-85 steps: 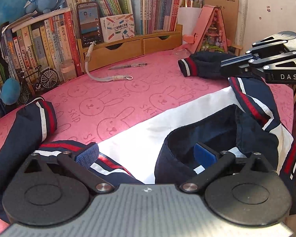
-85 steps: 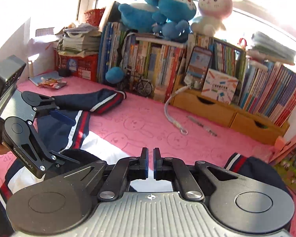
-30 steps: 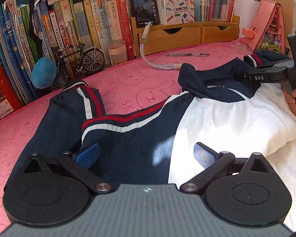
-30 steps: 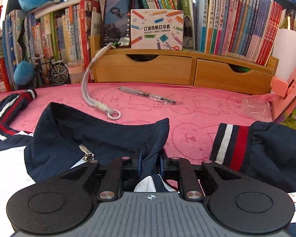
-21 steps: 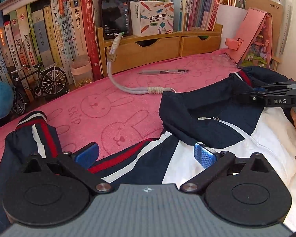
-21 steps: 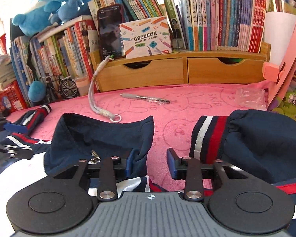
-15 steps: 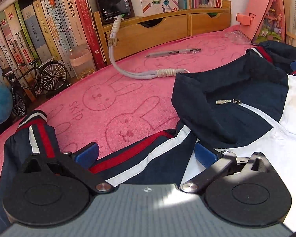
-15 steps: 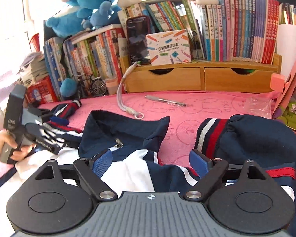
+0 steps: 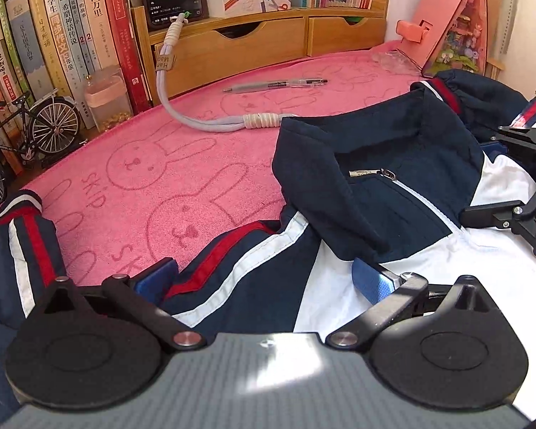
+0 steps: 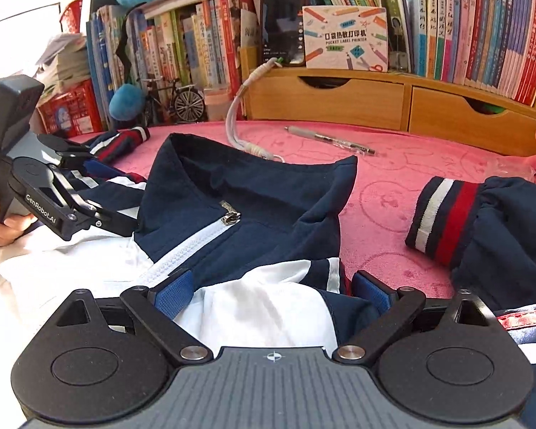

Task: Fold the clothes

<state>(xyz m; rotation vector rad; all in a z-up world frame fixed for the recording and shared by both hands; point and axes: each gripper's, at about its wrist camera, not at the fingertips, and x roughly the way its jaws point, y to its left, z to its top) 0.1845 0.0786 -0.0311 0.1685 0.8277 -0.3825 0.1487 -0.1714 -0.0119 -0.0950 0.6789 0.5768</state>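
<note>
A navy and white zip jacket (image 9: 382,193) with red and white stripes lies front up on the pink bunny-print cloth (image 9: 153,164); it also shows in the right wrist view (image 10: 232,214). Its collar points toward the bookshelf. One sleeve cuff (image 9: 21,221) lies at the left, the other cuff (image 10: 443,214) at the right. My left gripper (image 9: 264,279) is open and empty over the left shoulder stripes. My right gripper (image 10: 271,293) is open and empty over the right shoulder, and shows at the right edge of the left wrist view (image 9: 511,193).
A pen (image 9: 275,85) and a coiled white cable (image 9: 225,121) lie on the cloth beyond the collar. Wooden drawers (image 10: 375,103), books, a phone (image 10: 282,21), a model bicycle (image 9: 35,128) and a pink house model (image 9: 450,21) line the back edge.
My right gripper let go of the collar and opened wide. Both grippers drew back and lowered over the jacket's shoulders, which now lies flat and spread.
</note>
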